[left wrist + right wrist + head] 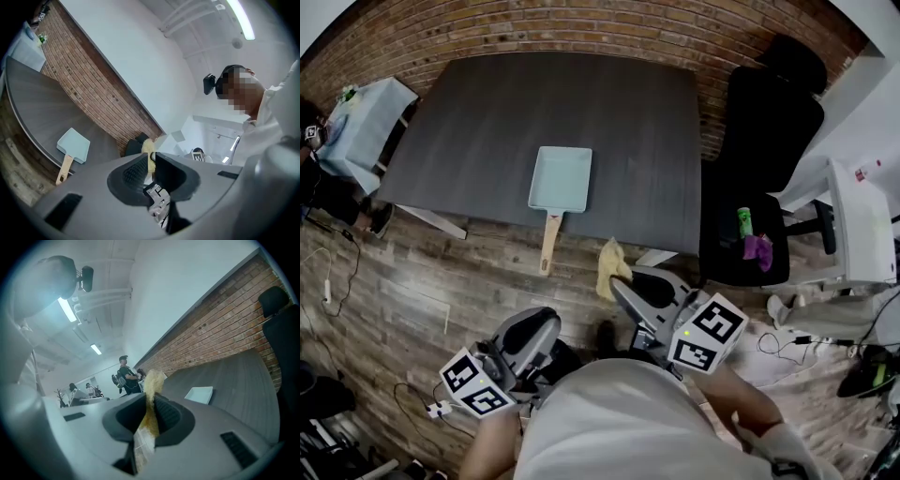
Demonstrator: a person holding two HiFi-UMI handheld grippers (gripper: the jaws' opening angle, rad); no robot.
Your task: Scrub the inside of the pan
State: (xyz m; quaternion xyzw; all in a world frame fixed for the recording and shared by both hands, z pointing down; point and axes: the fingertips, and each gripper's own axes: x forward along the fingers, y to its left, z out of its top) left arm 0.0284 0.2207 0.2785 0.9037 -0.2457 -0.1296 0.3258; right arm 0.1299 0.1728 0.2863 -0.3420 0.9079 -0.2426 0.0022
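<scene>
Centrally, 1 pale-blue pan (pixel 561 178) on dark table (pixel 478 122).

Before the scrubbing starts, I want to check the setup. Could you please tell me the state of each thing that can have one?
pan: empty, flat on the table, handle sticking out over the near edge, untouched.
yellow cloth: crumpled, clamped in the right gripper, not yet at the pan.
right gripper: shut on the yellow cloth.
left gripper: shut, empty.
</scene>
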